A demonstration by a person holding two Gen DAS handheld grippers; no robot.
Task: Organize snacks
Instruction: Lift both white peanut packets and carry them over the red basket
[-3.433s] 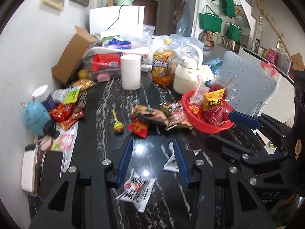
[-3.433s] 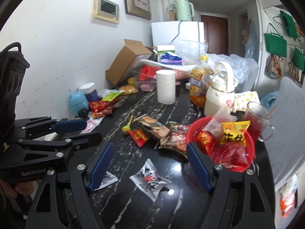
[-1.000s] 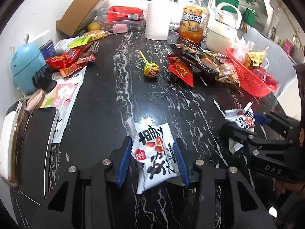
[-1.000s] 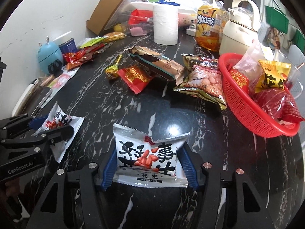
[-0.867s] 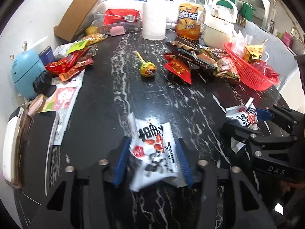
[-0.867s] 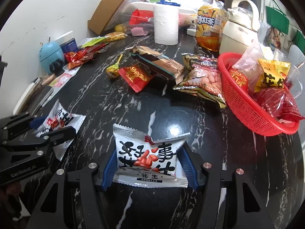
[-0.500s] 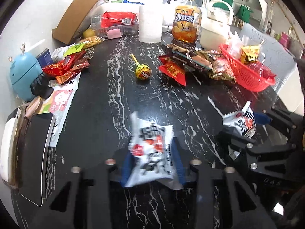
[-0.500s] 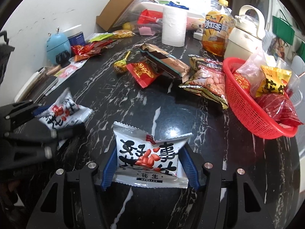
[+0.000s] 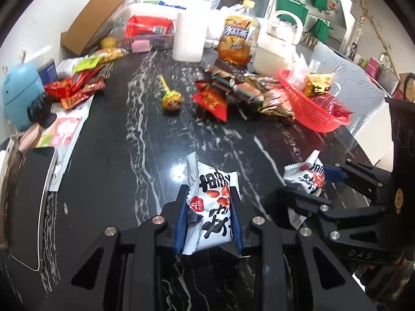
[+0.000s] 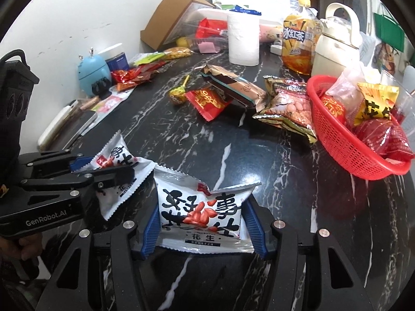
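Two white peanut packets with black lettering are held over the black marble table (image 9: 124, 171). My left gripper (image 9: 208, 194) is shut on one packet (image 9: 212, 215), which stands crumpled and upright between the blue pads. In the right wrist view my right gripper (image 10: 202, 204) holds the other packet (image 10: 202, 223). Its jaws are closing and the pads press the packet's sides, so its top edge buckles. Each gripper shows in the other's view: the right gripper (image 9: 303, 184) at right, the left gripper (image 10: 109, 167) at left. The red basket (image 10: 345, 150) with snacks sits far right.
Ahead lie a lollipop (image 10: 177, 94), a red packet (image 10: 207, 99), a long brown packet (image 10: 233, 83) and a peanut bag (image 10: 290, 108). Behind stand a paper roll (image 10: 243, 39), a tea bottle (image 10: 298, 39) and a kettle (image 10: 334, 49). A phone (image 9: 28, 202) and a blue toy (image 9: 18, 96) are at left.
The left jaws have closed on their packet, squeezing it narrow and tipping it upright. The right packet stays between its pads, pinched slightly tighter. Both views have tilted up a little.
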